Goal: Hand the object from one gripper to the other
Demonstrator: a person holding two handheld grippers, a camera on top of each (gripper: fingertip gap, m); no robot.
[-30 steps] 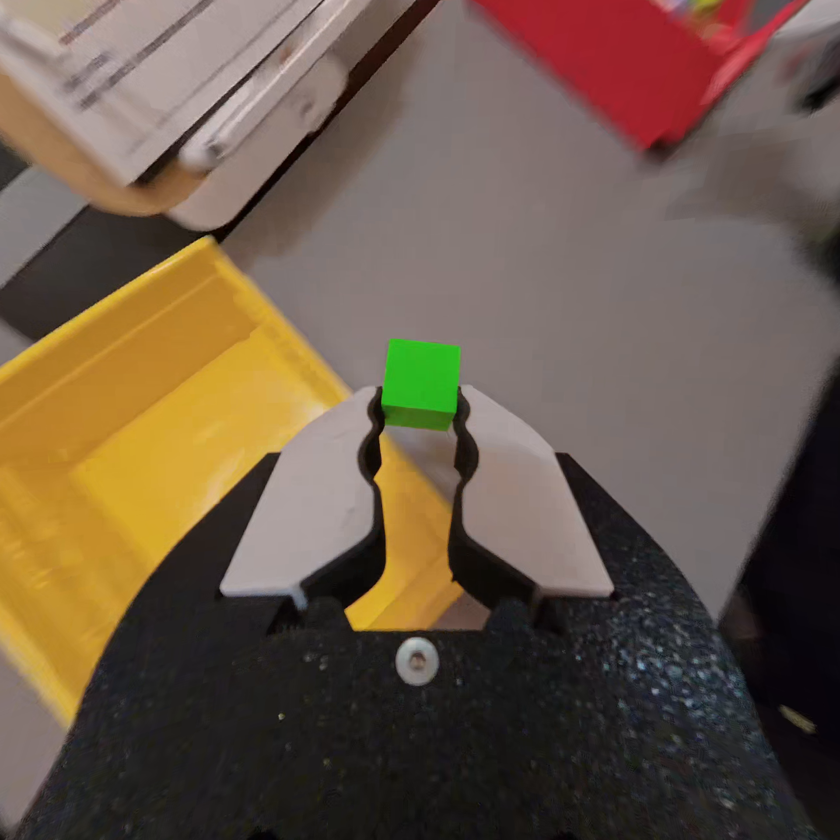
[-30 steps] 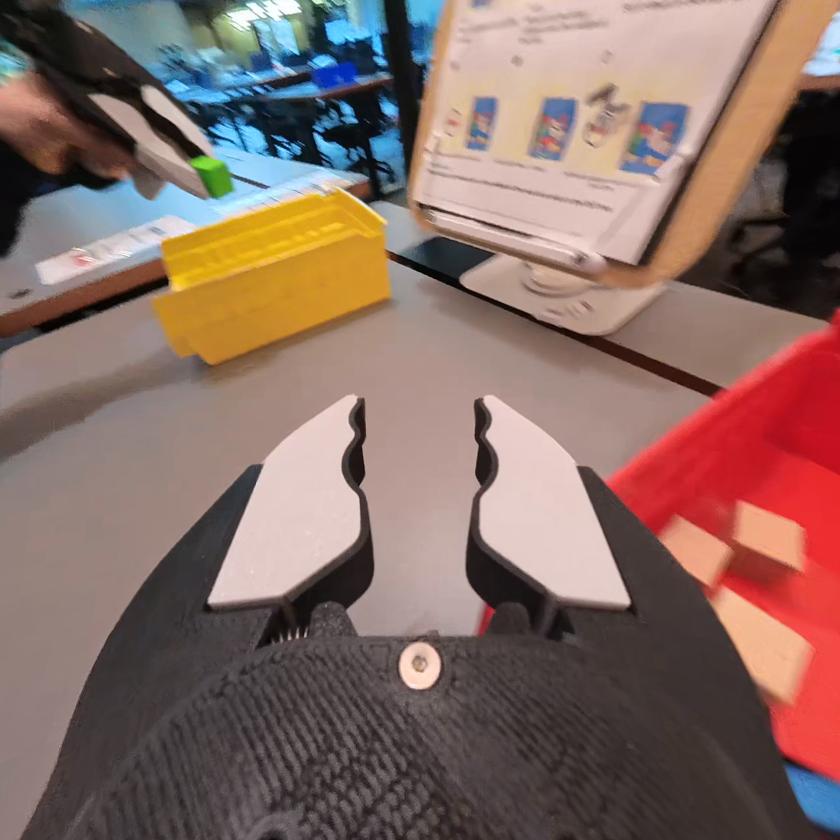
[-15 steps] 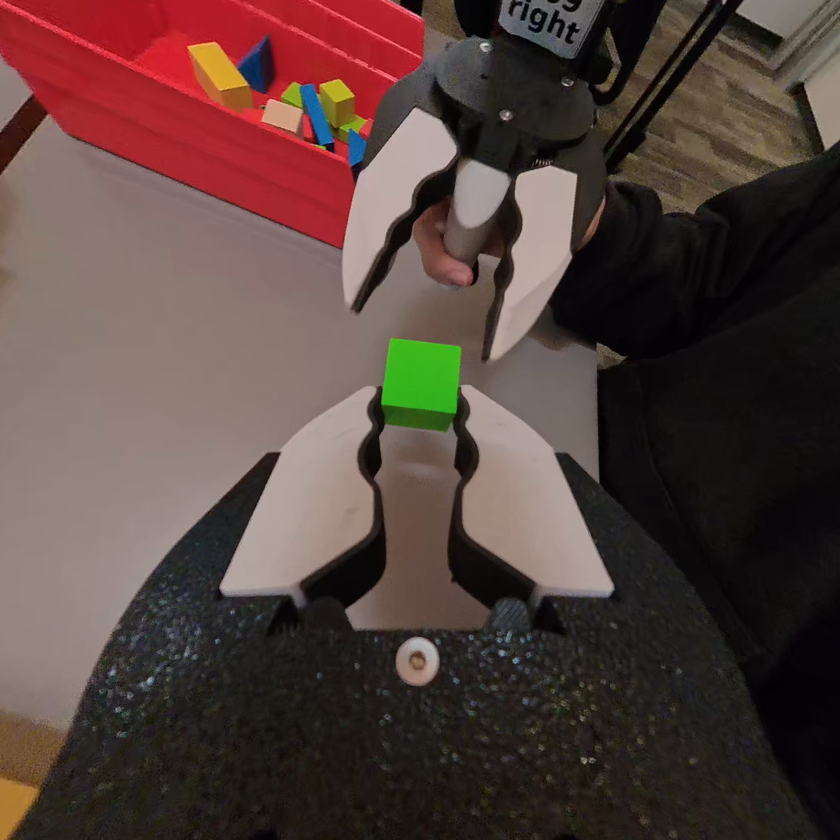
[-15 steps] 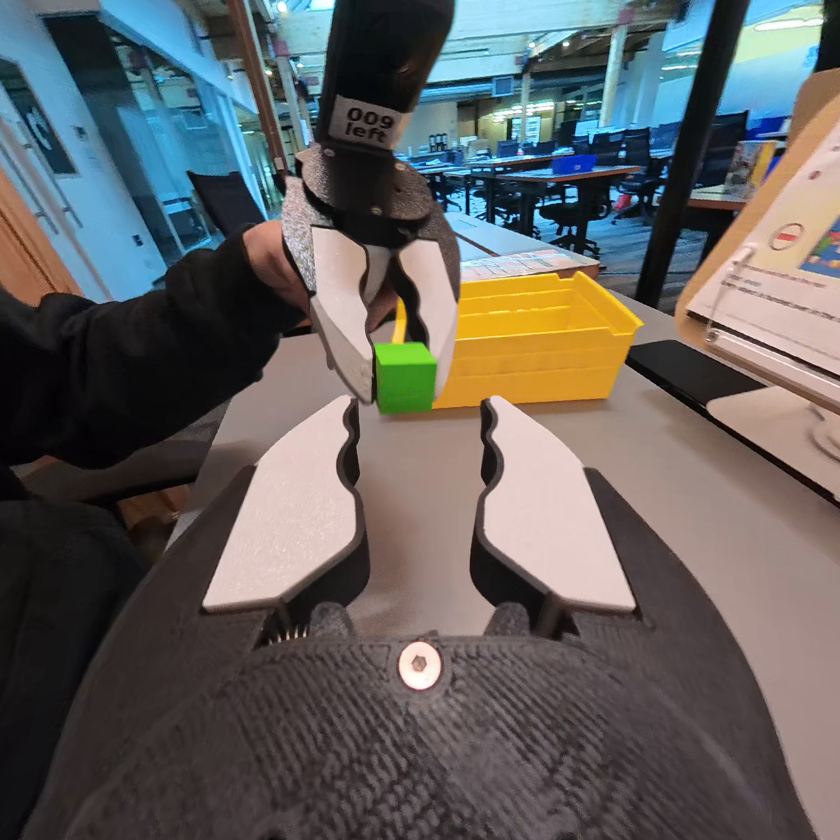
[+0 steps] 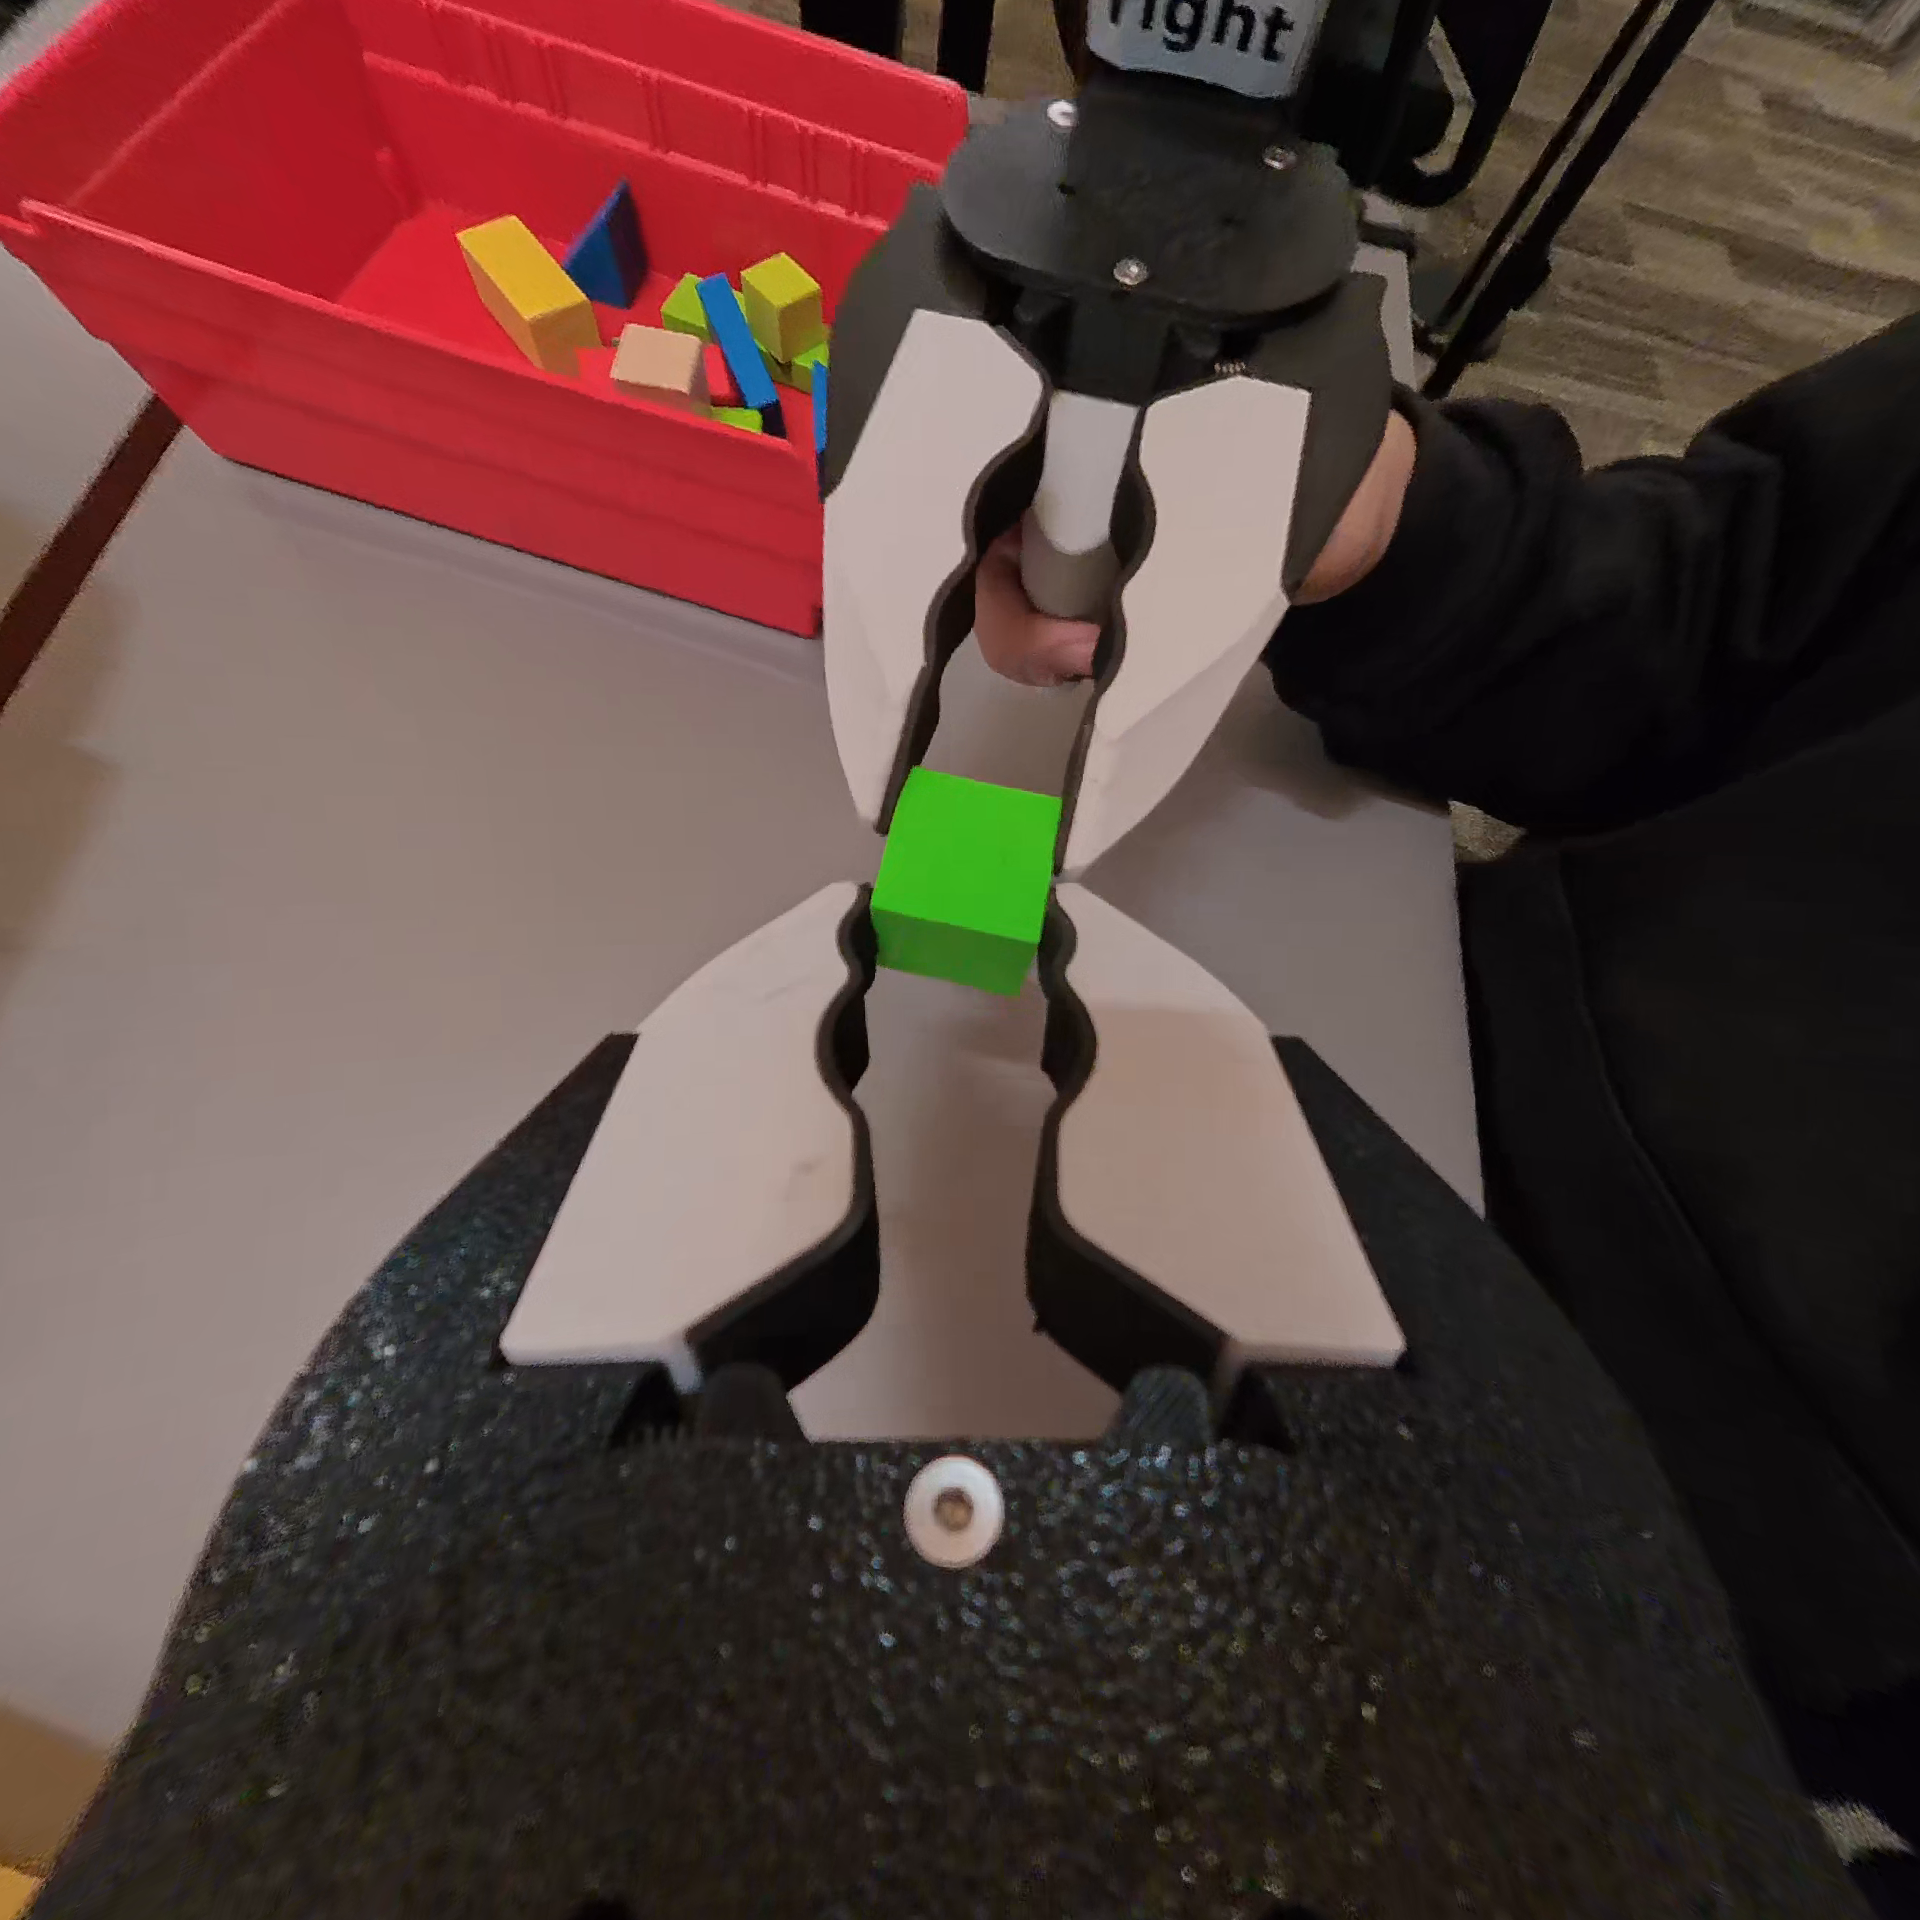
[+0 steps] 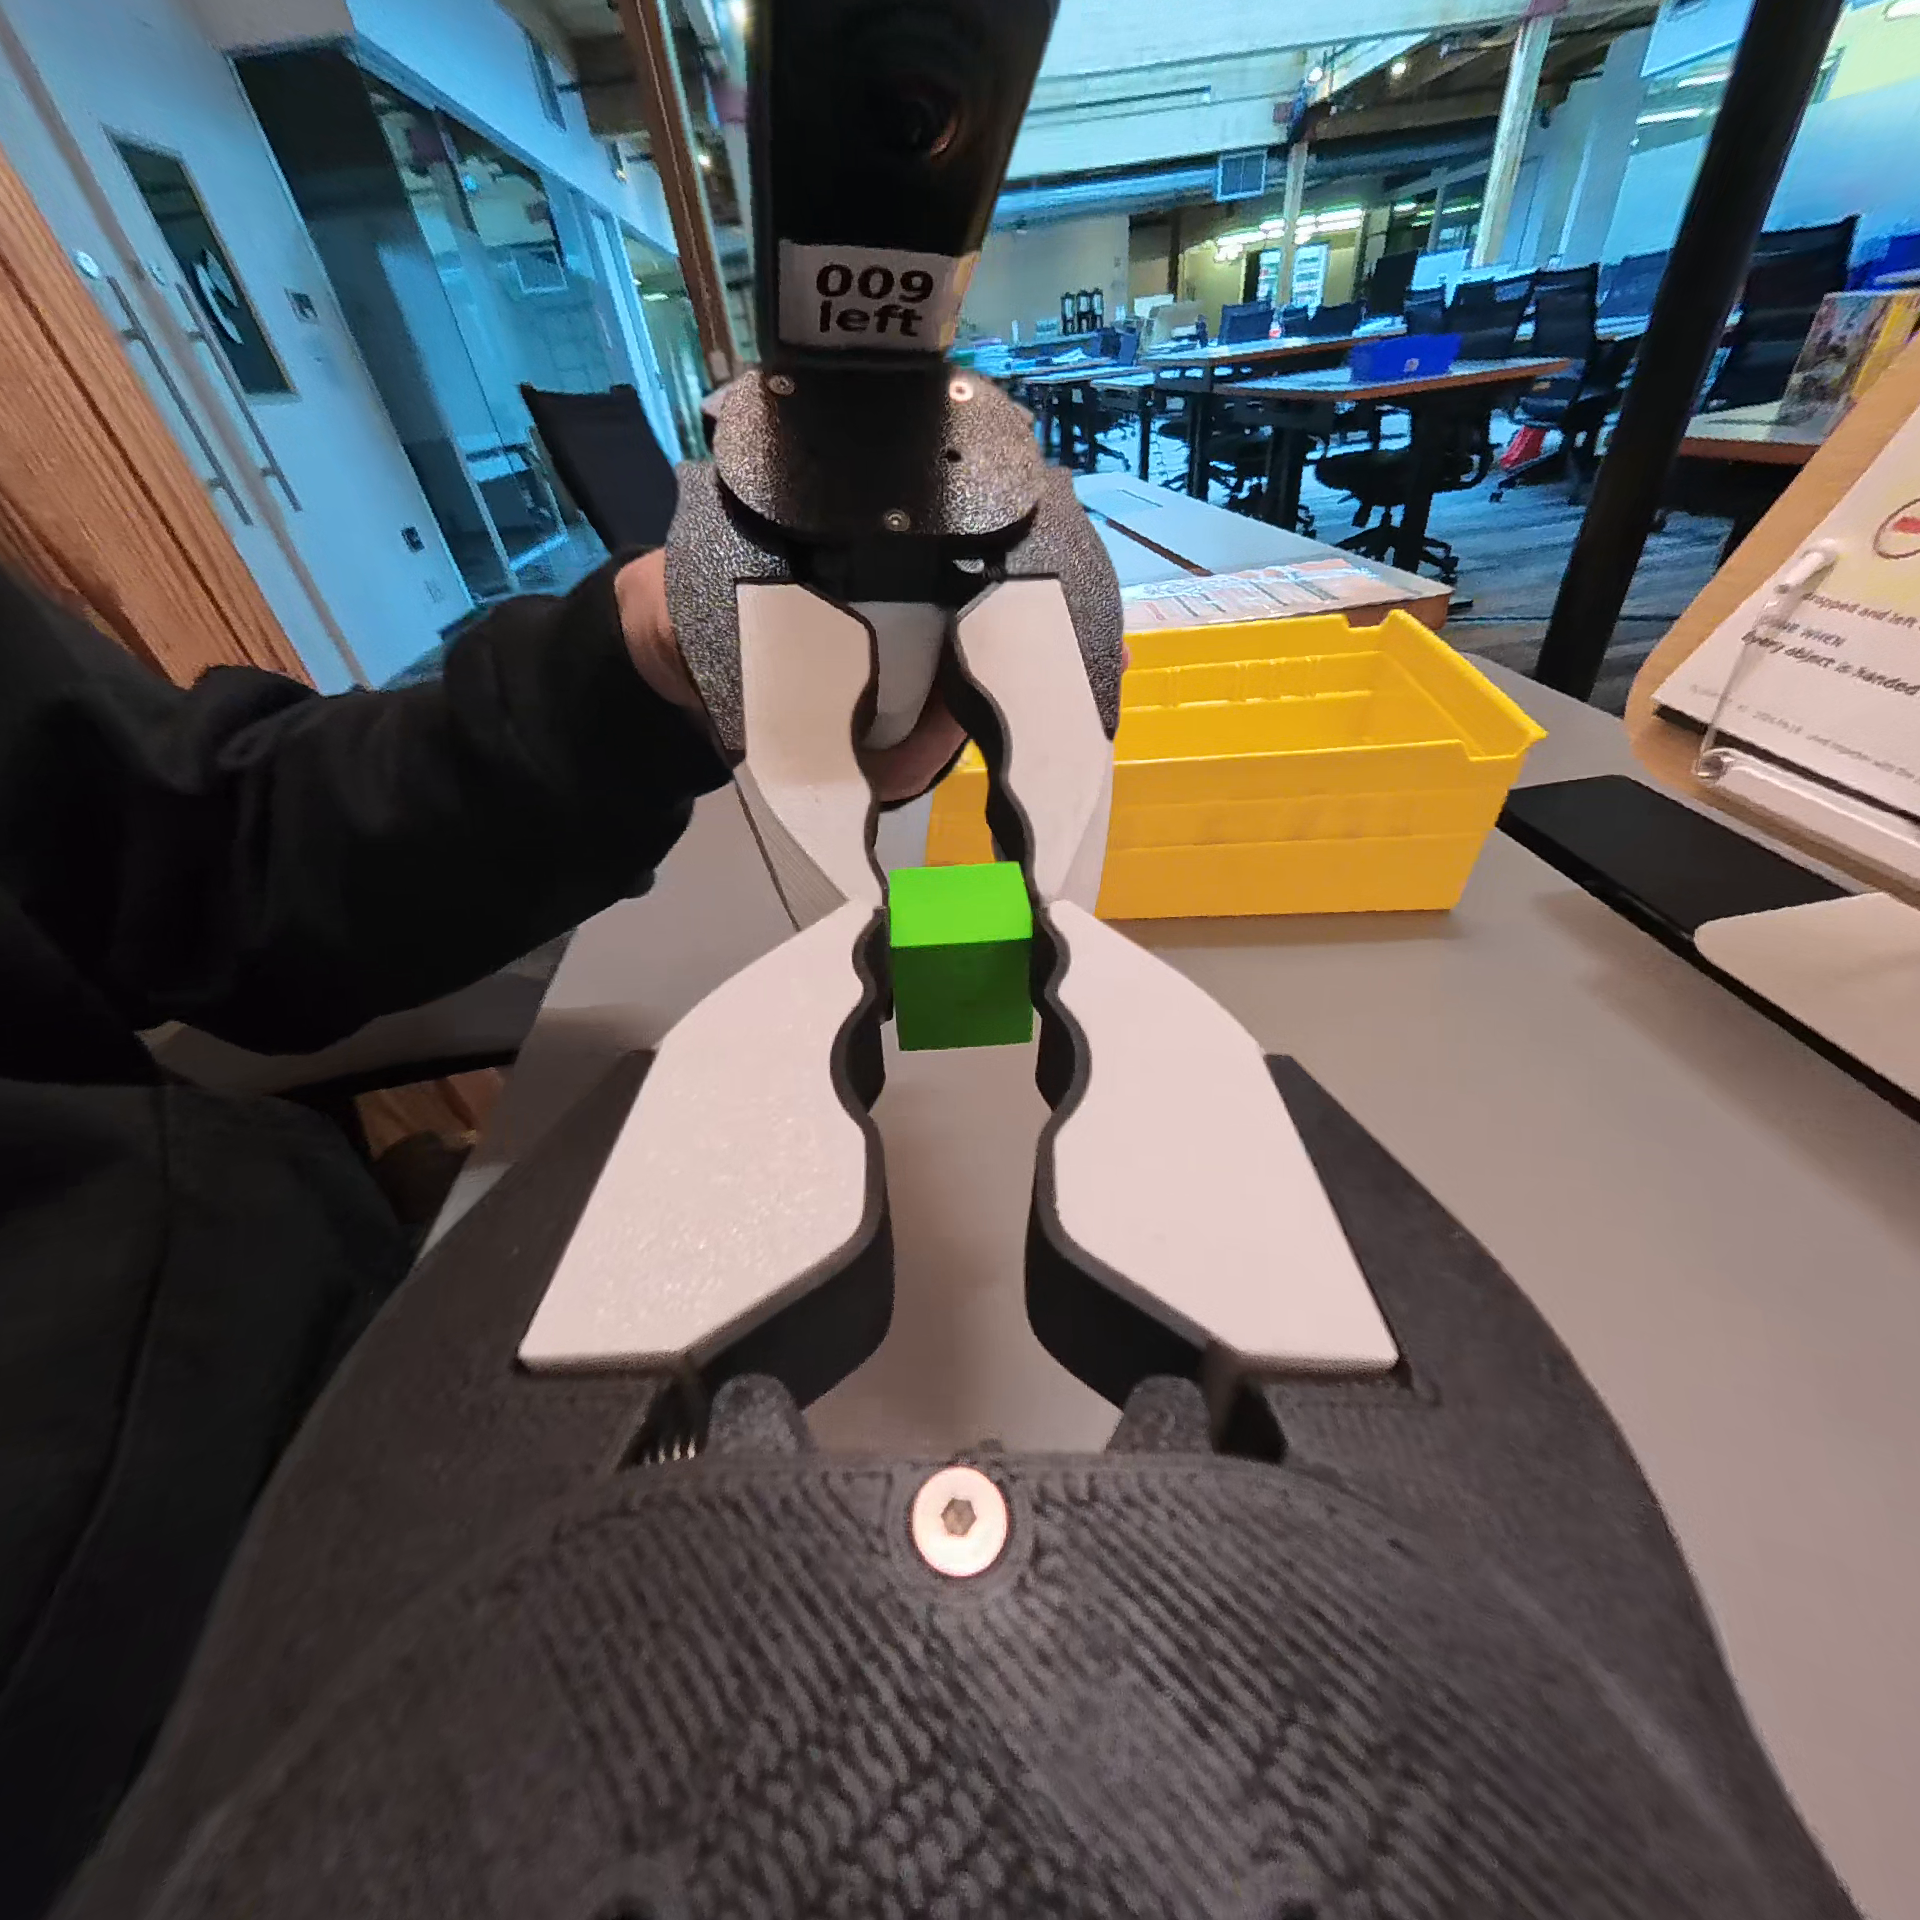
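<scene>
Table (image 5: 436,831): grey, carrying both bins, under the meeting point.
Red bin (image 5: 260,208): far left in the left wrist view, loose coloured blocks inside.
Yellow bin (image 6: 1299,810): far right in the right wrist view, appears empty.
Left gripper (image 5: 956,920): jaws narrowed onto the green cube (image 5: 961,883), pads pressing its two sides.
Right gripper (image 6: 961,935): reaching in from the opposite end, jaws narrowed on the same cube (pads look in contact).
Cube's place: in mid-air above the table, between two nose-to-nose tip pairs; no long axis, both equally near.

Bright green cube (image 5: 961,883); red bin (image 5: 436,416); yellow bin (image 6: 1309,790); grey counter (image 5: 416,831); black tools with white fingers (image 5: 727,1143).
</scene>
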